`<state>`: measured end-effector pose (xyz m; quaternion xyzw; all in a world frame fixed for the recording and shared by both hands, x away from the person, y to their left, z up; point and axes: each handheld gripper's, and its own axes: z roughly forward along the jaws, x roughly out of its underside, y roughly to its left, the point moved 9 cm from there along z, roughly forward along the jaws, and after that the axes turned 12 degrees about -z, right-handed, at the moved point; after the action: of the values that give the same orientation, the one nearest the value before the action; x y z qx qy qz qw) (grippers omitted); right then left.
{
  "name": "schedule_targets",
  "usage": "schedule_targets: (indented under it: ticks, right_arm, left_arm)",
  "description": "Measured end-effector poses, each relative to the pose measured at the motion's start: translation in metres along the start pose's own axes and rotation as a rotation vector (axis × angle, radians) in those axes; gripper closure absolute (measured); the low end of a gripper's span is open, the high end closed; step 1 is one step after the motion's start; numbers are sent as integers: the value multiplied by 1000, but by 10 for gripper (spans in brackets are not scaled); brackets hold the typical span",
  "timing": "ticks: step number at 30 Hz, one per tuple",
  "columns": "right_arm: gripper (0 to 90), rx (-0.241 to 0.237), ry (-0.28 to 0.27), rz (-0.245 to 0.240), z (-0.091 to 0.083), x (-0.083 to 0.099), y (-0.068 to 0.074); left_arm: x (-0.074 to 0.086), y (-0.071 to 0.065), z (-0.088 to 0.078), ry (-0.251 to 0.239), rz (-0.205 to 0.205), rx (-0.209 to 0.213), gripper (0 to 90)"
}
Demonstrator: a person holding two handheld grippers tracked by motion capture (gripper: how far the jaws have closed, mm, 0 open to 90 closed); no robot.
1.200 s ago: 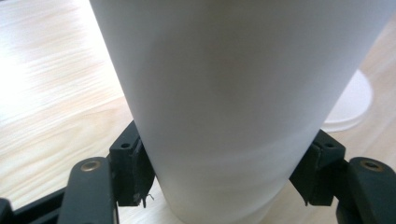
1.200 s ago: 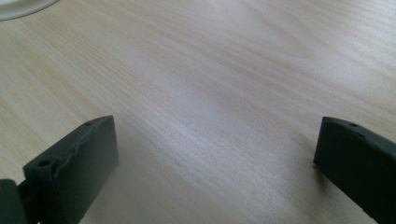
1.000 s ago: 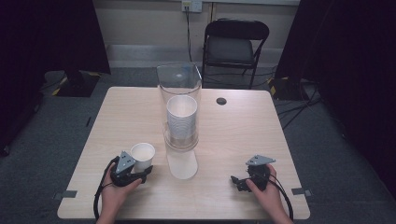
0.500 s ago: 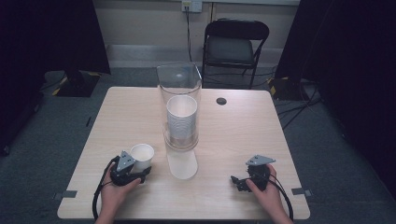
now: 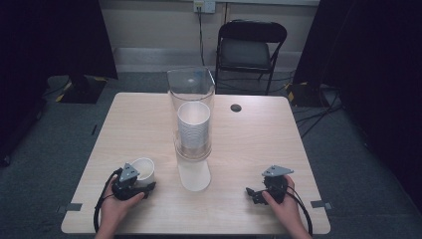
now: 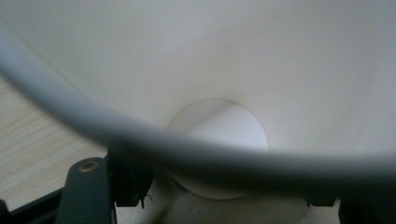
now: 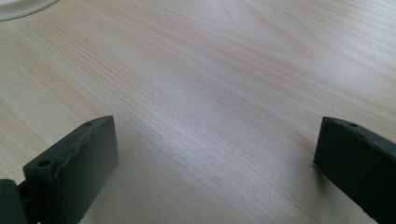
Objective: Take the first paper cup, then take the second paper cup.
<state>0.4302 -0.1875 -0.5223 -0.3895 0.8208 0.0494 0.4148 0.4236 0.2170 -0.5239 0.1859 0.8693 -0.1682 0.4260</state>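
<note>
Found the paper cup (image 5: 144, 168) mouth up near the front left corner of the table (image 5: 278, 139), flanked low on its wall by the jaws of the left gripper (image 5: 143, 183), with no telling whether the pads pressed it. Saw the right gripper (image 5: 254, 191) spread wide over bare wood. Judged the cup light, thin-walled and easily crushed, so best pinched gently near the stiffer base.

Clear dispenser (image 5: 191, 99) mid-table, sides open

The paper cup (image 5: 144, 168) is plain white, the table (image 5: 278, 144) is pale wood with fine grain, and the chair (image 5: 251, 47) at twelve o'clock is black.
</note>
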Motion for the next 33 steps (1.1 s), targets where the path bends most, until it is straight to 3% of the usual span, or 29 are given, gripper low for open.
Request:
schedule_targets:
  ticks: [11, 18, 33]
  right_arm:
    - [0, 0, 0, 1, 0, 0, 0]
    - [0, 0, 0, 0, 0, 0, 0]
    - [0, 8, 4, 10, 0, 0, 0]
  left_arm:
    - [14, 8, -15, 25, 12, 5, 155]
    - [27, 19, -32, 33, 38, 28, 150]
    - [31, 16, -35, 29, 16, 13, 150]
